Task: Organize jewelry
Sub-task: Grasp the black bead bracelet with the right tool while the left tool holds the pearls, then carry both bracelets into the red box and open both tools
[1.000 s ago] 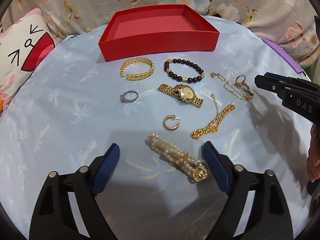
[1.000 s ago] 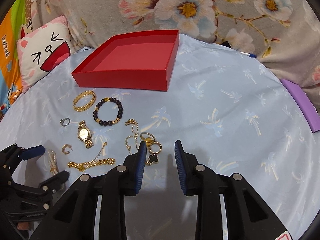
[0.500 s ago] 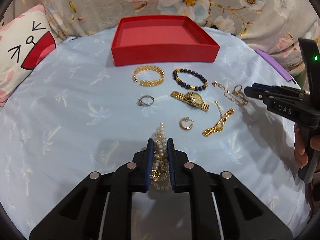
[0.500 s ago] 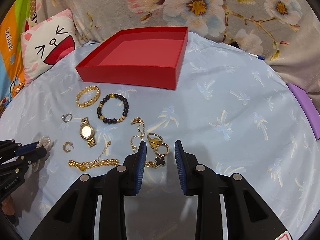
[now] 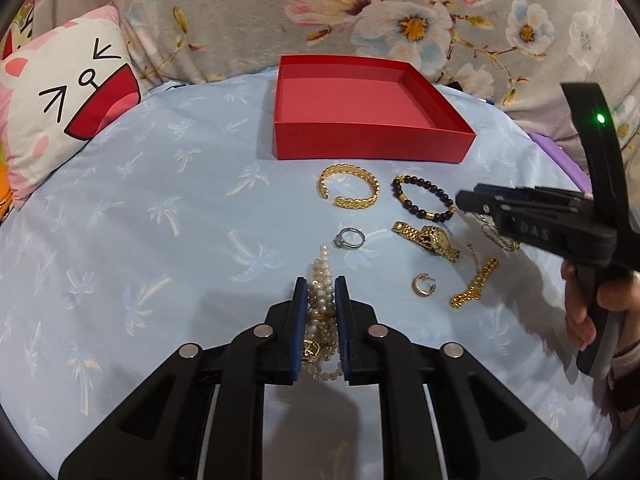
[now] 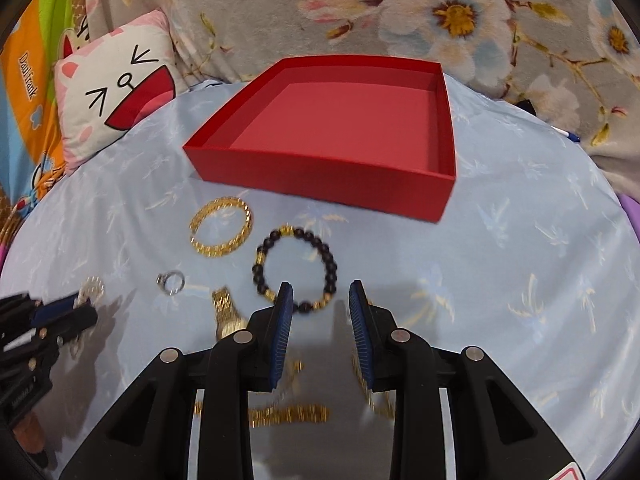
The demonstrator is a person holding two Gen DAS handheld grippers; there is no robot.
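At the far left of the left wrist view a cat-face pillow [image 5: 68,108] leans against the flowered blanket [image 5: 400,20]. The pale blue palm-print sheet [image 5: 160,208] covers the surface that carries everything; whether a bed or a worktop lies under it cannot be told.

Low in the middle, the left gripper [image 5: 321,300] has its blue-padded fingers [image 5: 301,320] drawn nearly together on the pearl bracelet [image 5: 322,280], whose strands stick out past the fingertips and hang in a loop behind them. Just beyond the pearls lies a silver ring [image 5: 350,237]. Further back stands the empty red box [image 5: 372,136], and in front of its near wall lies the gold cuff bracelet [image 5: 349,186], with the dark bead bracelet [image 5: 423,198] just right of it. Below the beads lies the gold watch [image 5: 430,239], then a gold hoop earring [image 5: 424,285] and a gold chain bracelet [image 5: 476,283] to its right. At the right edge a hand [image 5: 600,300] holds the right gripper [image 5: 466,200] over the thin gold chain [image 5: 500,240].

In the right wrist view the right gripper's [image 6: 321,292] fingers [image 6: 280,320] stand partly apart with nothing between them, above the near edge of the dark bead bracelet [image 6: 296,268]; the jewelry beneath is blurred.
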